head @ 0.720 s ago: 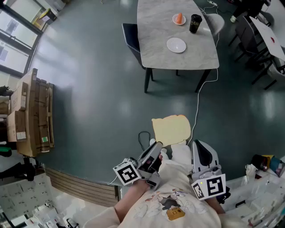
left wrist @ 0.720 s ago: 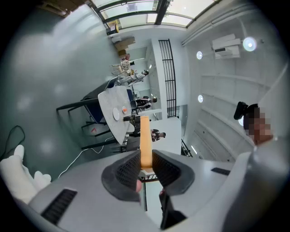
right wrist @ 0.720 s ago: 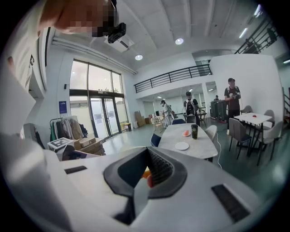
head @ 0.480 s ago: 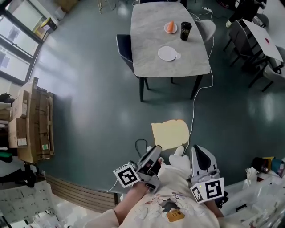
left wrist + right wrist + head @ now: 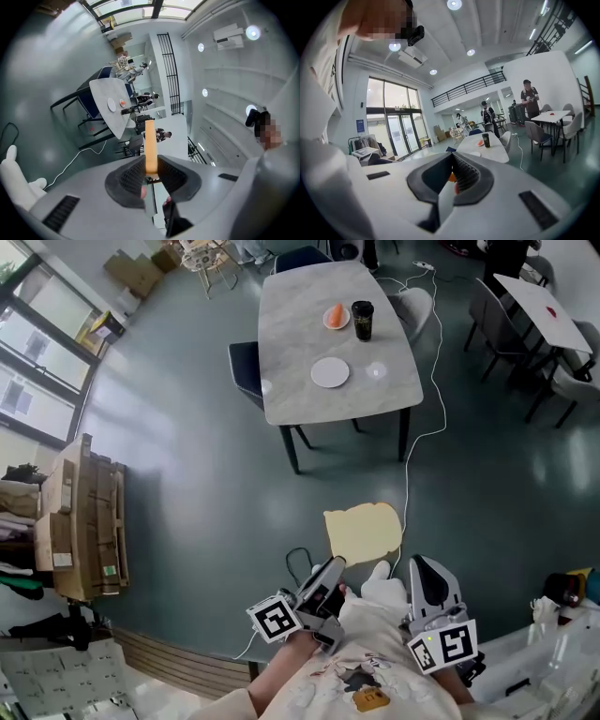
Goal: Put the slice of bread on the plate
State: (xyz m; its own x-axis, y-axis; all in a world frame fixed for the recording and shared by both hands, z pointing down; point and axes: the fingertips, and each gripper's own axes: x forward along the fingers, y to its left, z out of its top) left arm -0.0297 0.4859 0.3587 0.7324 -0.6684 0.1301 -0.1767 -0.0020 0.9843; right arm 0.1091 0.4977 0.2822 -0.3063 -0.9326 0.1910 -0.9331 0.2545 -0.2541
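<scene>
A pale slice of bread (image 5: 363, 532) hangs flat over the dark floor, gripped at its near edge by my left gripper (image 5: 335, 566). In the left gripper view the bread (image 5: 150, 145) shows edge-on, upright between the jaws, which are shut on it (image 5: 151, 171). My right gripper (image 5: 420, 565) sits just right of the bread, shut and empty; its jaws meet in the right gripper view (image 5: 452, 161). The empty white plate (image 5: 329, 372) lies on a grey table (image 5: 375, 395) well ahead, apart from both grippers. The same plate (image 5: 111, 104) appears small in the left gripper view.
The table also bears a black cup (image 5: 362, 321) and a plate with an orange item (image 5: 336, 317). A dark chair (image 5: 246, 371) stands at its left side. A white cable (image 5: 422, 432) runs across the floor. Cardboard boxes (image 5: 80, 512) stand left; more tables and chairs (image 5: 539, 310) right.
The table has slid down and left in the head view and now shows whole, looking smaller. The bread stays in the left gripper, slightly lower in the picture.
</scene>
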